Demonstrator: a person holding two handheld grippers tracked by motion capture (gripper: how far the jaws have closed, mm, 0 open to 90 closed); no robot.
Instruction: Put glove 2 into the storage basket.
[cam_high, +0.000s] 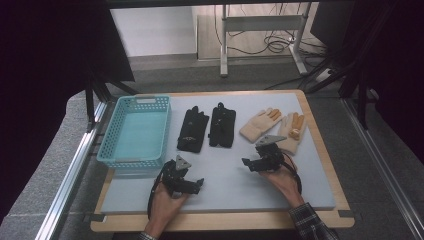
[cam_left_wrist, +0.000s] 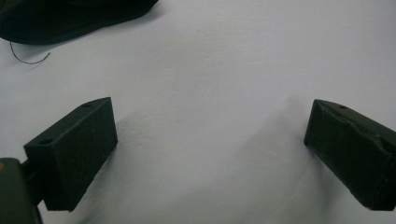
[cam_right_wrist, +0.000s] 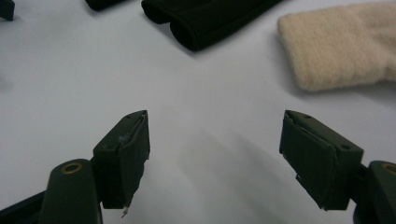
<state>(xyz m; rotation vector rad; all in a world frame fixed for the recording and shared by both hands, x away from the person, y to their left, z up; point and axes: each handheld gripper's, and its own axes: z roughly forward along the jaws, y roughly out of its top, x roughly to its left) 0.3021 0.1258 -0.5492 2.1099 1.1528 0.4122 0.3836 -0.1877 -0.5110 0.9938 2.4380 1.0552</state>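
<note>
Black gloves (cam_high: 206, 127) lie ahead of both grippers' spread jaws, apart.

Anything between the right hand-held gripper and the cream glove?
Nothing: in the right gripper view, bare grey mat lies between the open right hand-held gripper and the cream glove.

A turquoise basket (cam_high: 135, 131) stands on the left of the grey mat (cam_high: 300, 185), which lies on the wooden table (cam_high: 325, 220). A metal rail (cam_high: 70, 175) runs along the table's left side. Beyond the far edge a white frame (cam_high: 260, 30) stands on the floor, with black cables (cam_high: 275, 45) coiled beside its legs. Dark curtains (cam_high: 45, 60) hang on both sides.
</note>
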